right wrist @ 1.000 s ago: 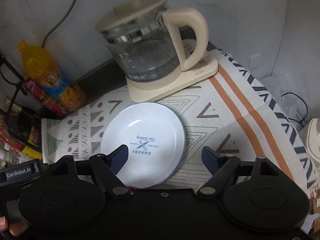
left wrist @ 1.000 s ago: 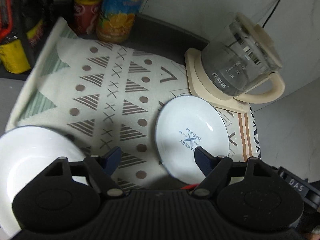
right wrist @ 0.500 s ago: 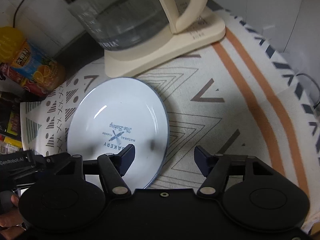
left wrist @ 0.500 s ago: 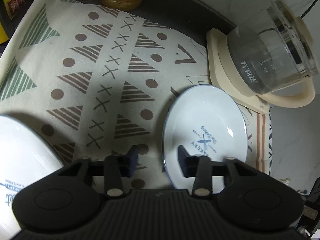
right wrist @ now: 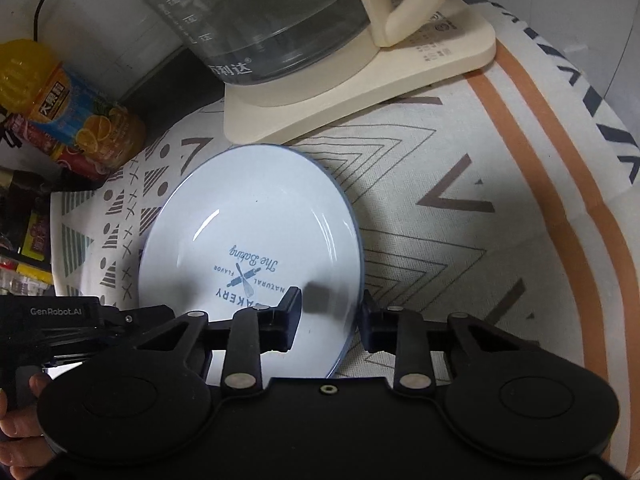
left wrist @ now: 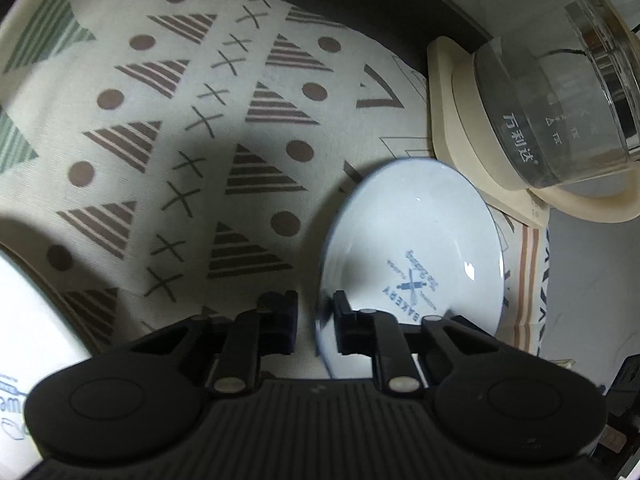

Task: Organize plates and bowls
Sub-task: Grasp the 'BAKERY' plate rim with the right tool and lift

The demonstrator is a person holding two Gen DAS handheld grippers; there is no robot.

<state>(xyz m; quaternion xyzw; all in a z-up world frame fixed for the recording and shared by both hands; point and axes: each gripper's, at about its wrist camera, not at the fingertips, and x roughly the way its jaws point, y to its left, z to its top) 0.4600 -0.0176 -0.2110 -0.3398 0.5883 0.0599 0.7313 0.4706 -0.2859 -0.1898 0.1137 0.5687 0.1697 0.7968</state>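
Two handheld grippers are flanking a pale blue bakery-print plate (right wrist: pixel 256 236) lying on a patterned cloth (left wrist: pixel 192 128) just in front of a glass kettle (right wrist: pixel 276 12). The left gripper (left wrist: pixel 316 316) is closing its narrowed jaws around the plate's left rim. The right gripper (right wrist: pixel 330 318) is straddling the right rim, jaws partly open, not clamped. A second white plate (left wrist: pixel 28 320) is sitting further left.

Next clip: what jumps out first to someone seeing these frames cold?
The pale blue plate with "Bakery" print, lying on the patterned cloth, both grippers closing on its near rim: left gripper at its left edge, right gripper at its right. Behind it stands a glass kettle on a cream base.
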